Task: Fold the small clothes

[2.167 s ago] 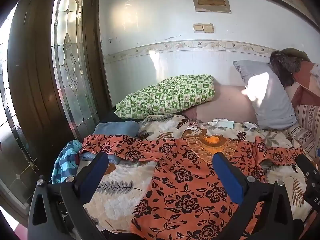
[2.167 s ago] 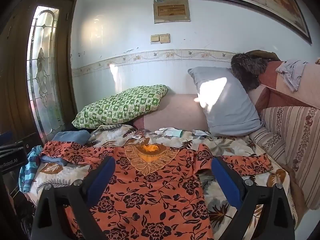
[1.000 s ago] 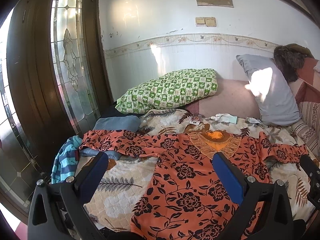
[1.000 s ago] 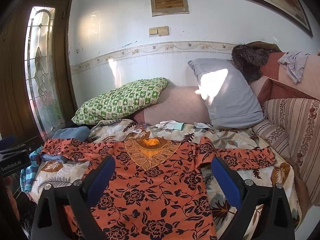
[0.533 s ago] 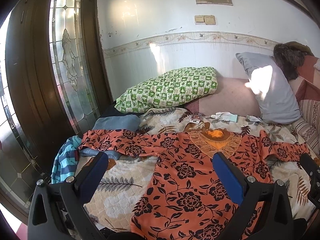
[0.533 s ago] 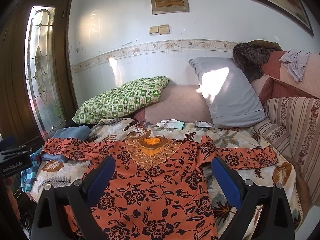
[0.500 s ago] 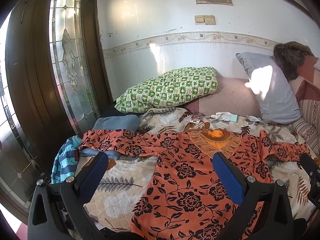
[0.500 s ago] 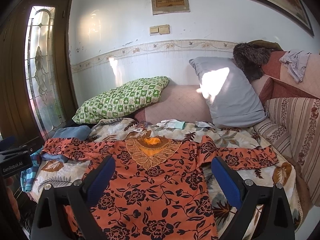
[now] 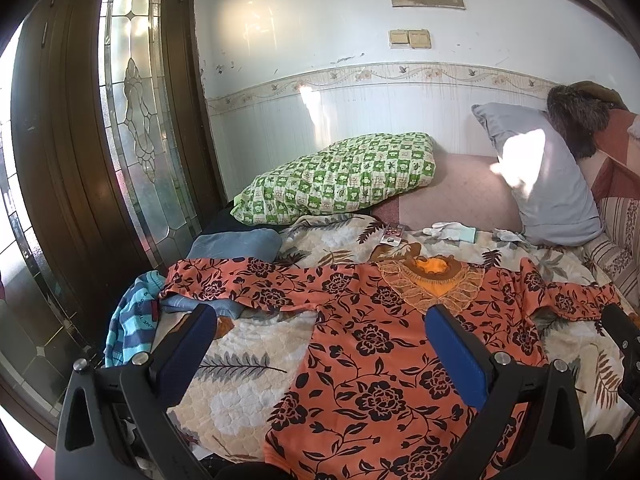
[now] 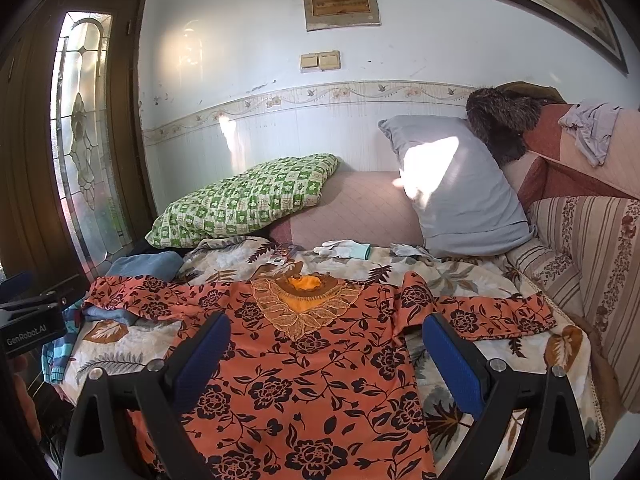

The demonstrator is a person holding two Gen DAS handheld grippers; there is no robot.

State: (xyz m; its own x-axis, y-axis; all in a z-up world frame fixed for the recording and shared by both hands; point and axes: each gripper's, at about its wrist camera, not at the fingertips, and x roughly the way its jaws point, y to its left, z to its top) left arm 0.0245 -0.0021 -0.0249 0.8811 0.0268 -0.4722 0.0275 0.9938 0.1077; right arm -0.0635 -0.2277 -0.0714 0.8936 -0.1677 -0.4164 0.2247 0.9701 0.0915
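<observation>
An orange blouse with black flowers lies spread flat, face up, on the leaf-print bed cover, both sleeves stretched out sideways, neck towards the wall. My left gripper is open and empty, held above the blouse's left side near the front edge. My right gripper is open and empty, held above the blouse's body. The left gripper's body shows at the left edge of the right wrist view.
A green checked pillow and a grey pillow lean at the back. Folded blue cloth and a striped blue garment lie at the left edge by the wooden door. Striped sofa side stands right.
Both grippers have drifted slightly, so the blouse sits a little lower in view than 2 seconds ago. The blouse has not moved. Both grippers stay open.
</observation>
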